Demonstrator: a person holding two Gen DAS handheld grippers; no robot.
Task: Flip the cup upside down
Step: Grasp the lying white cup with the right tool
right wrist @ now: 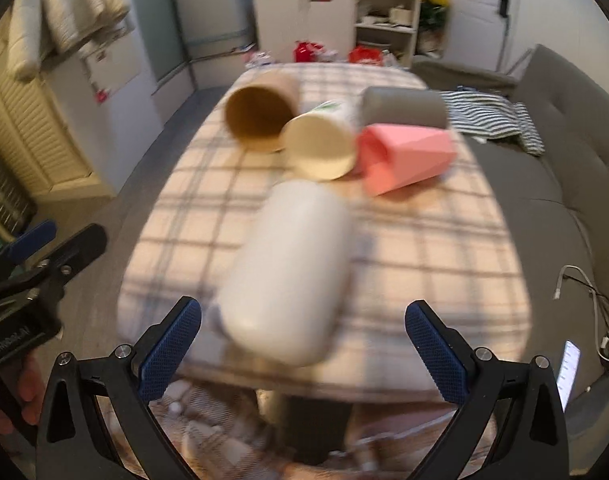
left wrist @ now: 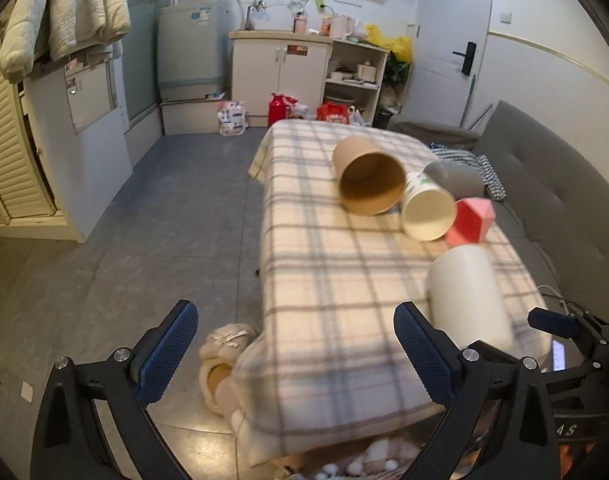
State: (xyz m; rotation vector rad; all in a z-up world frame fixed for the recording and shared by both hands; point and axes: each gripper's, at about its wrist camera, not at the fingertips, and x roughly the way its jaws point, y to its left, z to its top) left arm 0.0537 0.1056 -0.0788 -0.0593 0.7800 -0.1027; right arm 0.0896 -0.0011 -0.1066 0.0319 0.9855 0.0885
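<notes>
5 cups on their sides on counter [right wrist: 444,240]: white cup [right wrist: 288,276] nearest right tongs [right wrist: 304,344], 4 beyond. Left tongs [left wrist: 296,352], right tongs wide open, empty.

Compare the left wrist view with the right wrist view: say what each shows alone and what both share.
Left only: a slipper on the floor beside the table, and the right tool at the frame's right edge.
Right only: a white cable on the sofa, and the left tool at the left edge.
Both: the white cup lying nearest, with brown, cream, pink and grey cups beyond it.
</notes>
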